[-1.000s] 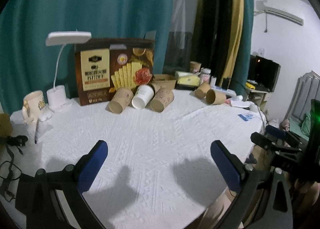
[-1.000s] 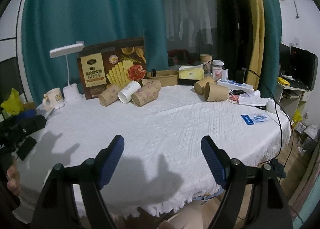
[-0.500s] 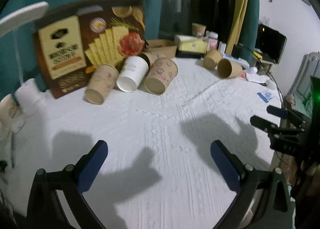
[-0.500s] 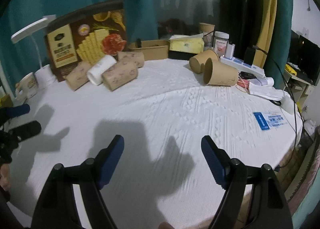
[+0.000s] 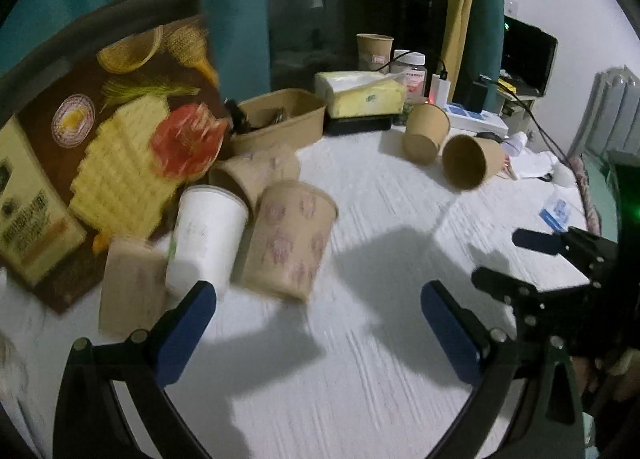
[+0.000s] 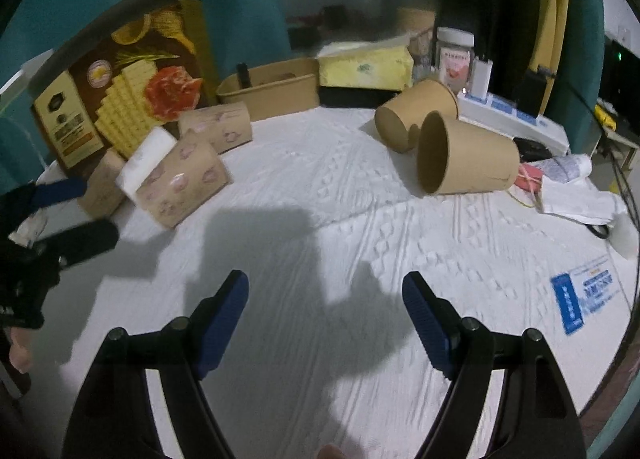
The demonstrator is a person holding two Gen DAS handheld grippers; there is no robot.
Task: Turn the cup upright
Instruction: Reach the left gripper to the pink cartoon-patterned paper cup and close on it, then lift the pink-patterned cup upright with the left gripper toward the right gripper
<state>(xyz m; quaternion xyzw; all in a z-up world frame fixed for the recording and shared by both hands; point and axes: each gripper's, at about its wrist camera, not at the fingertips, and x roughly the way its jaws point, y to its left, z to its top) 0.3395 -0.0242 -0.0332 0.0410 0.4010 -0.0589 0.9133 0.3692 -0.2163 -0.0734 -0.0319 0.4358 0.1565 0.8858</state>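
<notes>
cups, left group: four paper cups lying on their sides on the white tablecloth (image 6: 320, 187), a patterned cup (image 5: 288, 245) touching a white cup (image 5: 206, 237), another patterned one (image 5: 130, 289) at the left, one more behind (image 5: 256, 171)
cups, right group: two plain brown cups (image 6: 466, 155) (image 6: 414, 115) lying tipped, touching each other, mouths facing the cameras
left gripper (image 5: 316, 323): jaws spread wide, nothing between them, hanging just before the patterned cup
right gripper (image 6: 325, 313): jaws gaping, holding nothing, over bare cloth, well short of the brown cups
behind: food box (image 5: 100, 163) leaning, brown tray (image 5: 280, 119), tissue pack (image 5: 360, 93), jar (image 6: 454, 53)
</notes>
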